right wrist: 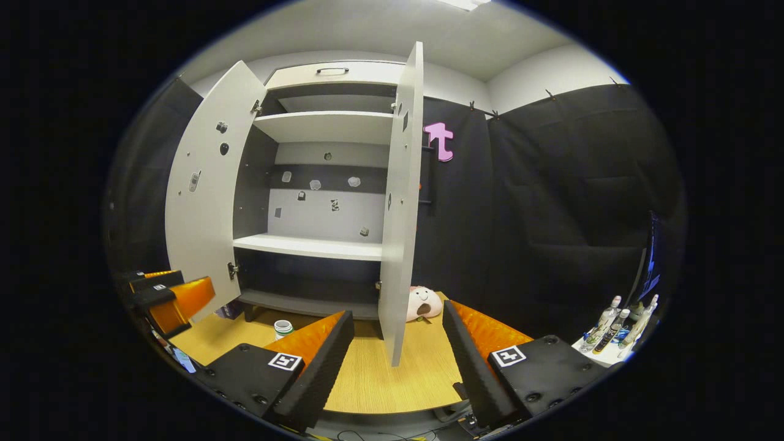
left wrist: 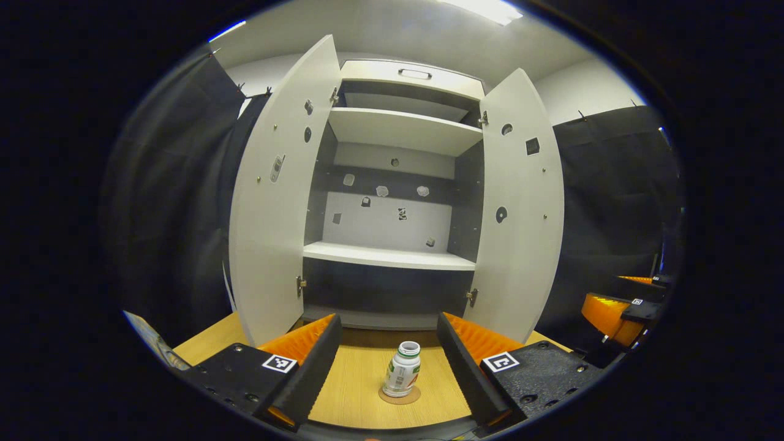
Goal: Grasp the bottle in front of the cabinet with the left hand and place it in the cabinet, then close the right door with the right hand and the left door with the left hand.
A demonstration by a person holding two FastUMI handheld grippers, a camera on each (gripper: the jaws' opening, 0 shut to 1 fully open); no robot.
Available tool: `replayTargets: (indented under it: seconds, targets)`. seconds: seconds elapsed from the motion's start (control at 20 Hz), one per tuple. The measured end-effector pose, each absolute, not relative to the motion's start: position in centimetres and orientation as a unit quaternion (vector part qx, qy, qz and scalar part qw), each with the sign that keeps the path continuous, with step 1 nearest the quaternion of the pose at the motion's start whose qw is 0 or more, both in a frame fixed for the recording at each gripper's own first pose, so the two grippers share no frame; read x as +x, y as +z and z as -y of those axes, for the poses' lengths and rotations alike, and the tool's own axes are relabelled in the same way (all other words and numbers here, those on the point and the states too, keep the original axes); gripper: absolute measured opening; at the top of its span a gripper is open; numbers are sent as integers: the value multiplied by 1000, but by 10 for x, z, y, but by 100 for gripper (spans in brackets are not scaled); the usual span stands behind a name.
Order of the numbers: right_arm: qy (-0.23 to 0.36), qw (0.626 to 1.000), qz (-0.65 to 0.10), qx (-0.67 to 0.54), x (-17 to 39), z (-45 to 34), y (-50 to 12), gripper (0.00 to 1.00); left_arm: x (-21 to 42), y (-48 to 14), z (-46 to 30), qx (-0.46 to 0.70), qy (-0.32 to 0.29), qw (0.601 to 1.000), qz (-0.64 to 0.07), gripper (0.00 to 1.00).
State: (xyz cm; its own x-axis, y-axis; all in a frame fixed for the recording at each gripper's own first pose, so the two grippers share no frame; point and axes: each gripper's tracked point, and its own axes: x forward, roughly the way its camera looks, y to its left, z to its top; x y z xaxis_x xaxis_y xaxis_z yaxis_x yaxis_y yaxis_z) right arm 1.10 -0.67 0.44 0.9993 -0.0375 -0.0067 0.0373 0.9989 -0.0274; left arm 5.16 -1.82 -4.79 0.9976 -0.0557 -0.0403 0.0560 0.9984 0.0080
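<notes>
In the left gripper view, the left gripper (left wrist: 388, 361) hovers low over a wooden table (left wrist: 355, 398) with its fingers spread wide and nothing between them; a small white bottle (left wrist: 402, 376) with a green band under its cap stands upright on a round coaster (left wrist: 399, 395), just ahead of the fingertips and in front of the cabinet (left wrist: 392, 202); beyond the bottle the cabinet stands with its left door (left wrist: 275, 202) and right door (left wrist: 520, 208) both swung open, a white shelf (left wrist: 389, 256) at mid height inside.

In the right gripper view, the right gripper (right wrist: 398, 355) waits with fingers also spread and empty, the edge of the right door just ahead between them; a plush toy (right wrist: 422, 303) lies beside the cabinet's foot.

The step in hand looks to be the grasp: move straight toward the cabinet until the fingers flank the bottle's body, then close gently below the cap, keeping it upright so it neither tips nor drags the coaster.
</notes>
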Motion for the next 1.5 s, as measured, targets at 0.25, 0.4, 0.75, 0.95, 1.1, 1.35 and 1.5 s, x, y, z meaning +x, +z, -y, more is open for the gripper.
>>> replayTargets:
  seconds: [0.25, 0.4, 0.75, 0.95, 1.1, 1.35, 1.5]
  targets:
    - [-35, 999, -3, -8, 17, 14, 7, 97, 82, -108, 20, 19, -25, 998, -56, 95]
    - [-44, 999, -4, -9, 22, 18, 7, 97, 99, -139, 24, 32, -30, 997, -62, 95]
    - [-60, 997, -22, -32, 31, 20, -6, 97, 127, -202, 42, 38, -67, 995, -67, 95]
    - [-73, 996, -33, -39, 34, 27, -14, 97, 142, -229, 48, 54, -70, 994, -70, 95]
    - [-80, 995, -37, -45, 34, 31, -16, 97, 153, -251, 49, 45, -67, 993, -86, 95]
    - [-89, 994, -45, -54, 34, 36, -24, 96, 168, -270, 49, 62, -65, 992, -92, 95]
    - [-90, 993, -53, -46, 35, 35, -30, 96, 171, -283, 49, 49, -66, 990, -111, 95]
